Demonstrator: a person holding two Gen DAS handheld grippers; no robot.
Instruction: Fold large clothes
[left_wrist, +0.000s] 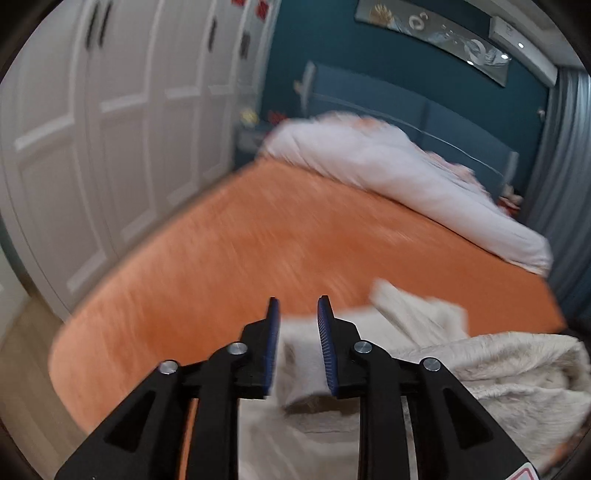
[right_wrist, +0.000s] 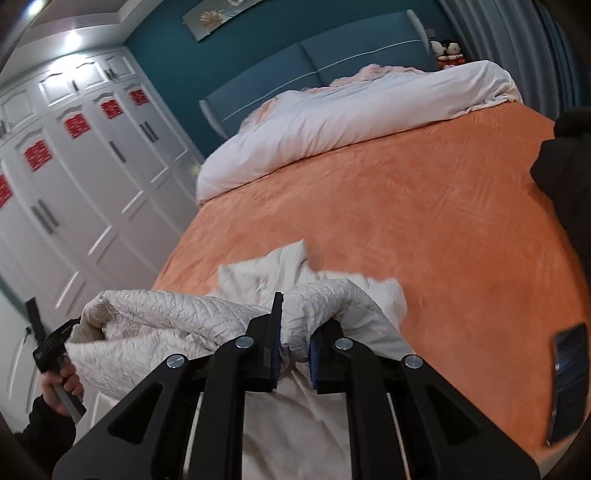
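A large cream, crinkled garment (right_wrist: 177, 317) lies bunched at the near edge of the orange bed (right_wrist: 424, 221). My right gripper (right_wrist: 295, 325) is shut on a thick fold of it, with cloth bulging between the blue pads. In the left wrist view the same cream garment (left_wrist: 498, 373) lies under and to the right of my left gripper (left_wrist: 297, 314). Its jaws stand apart with a fold of cloth (left_wrist: 299, 365) between them, not pinched. The left wrist view is blurred. The left gripper's body (right_wrist: 48, 343) shows at the far left of the right wrist view, held in a hand.
A rumpled white duvet (right_wrist: 332, 122) lies across the head of the bed against a blue headboard (right_wrist: 314, 66). White wardrobe doors (left_wrist: 110, 147) line the left side. A dark garment (right_wrist: 569, 170) and a dark flat object (right_wrist: 569, 380) lie at the bed's right edge. Grey curtains (left_wrist: 565, 184) hang on the right.
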